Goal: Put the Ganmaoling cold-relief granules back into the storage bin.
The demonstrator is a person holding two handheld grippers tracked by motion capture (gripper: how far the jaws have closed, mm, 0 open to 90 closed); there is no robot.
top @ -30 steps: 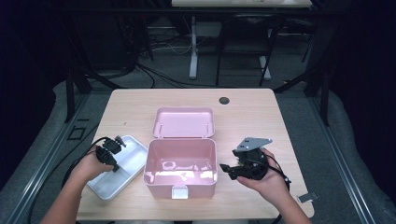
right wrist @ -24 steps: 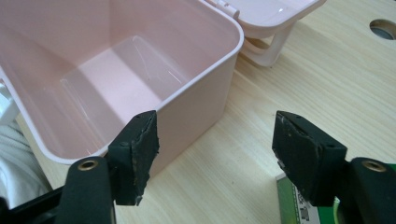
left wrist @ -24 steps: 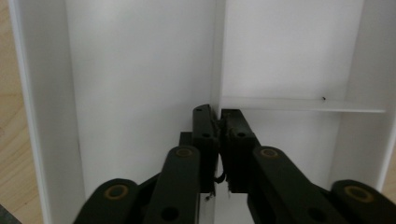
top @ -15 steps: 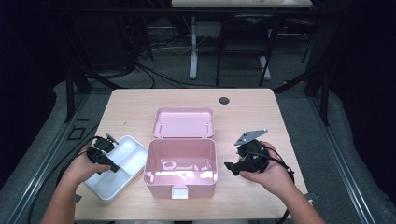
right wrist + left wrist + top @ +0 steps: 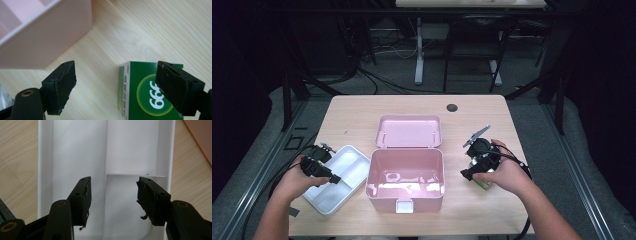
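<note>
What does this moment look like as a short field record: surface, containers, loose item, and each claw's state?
surface: light wooden table
containers: open pink plastic box with raised lid, at centre; white divided plastic tray lying to its left
loose item: green cardboard carton with a white 999 print, lying flat on the table right of the box
left claw: open over the tray, jaws just opened, nothing between them
right claw: open above the carton, jaws just widened, not gripping it

I see a pink box, a white tray, a green carton with white digits, and a pale wood-grain counter.
</note>
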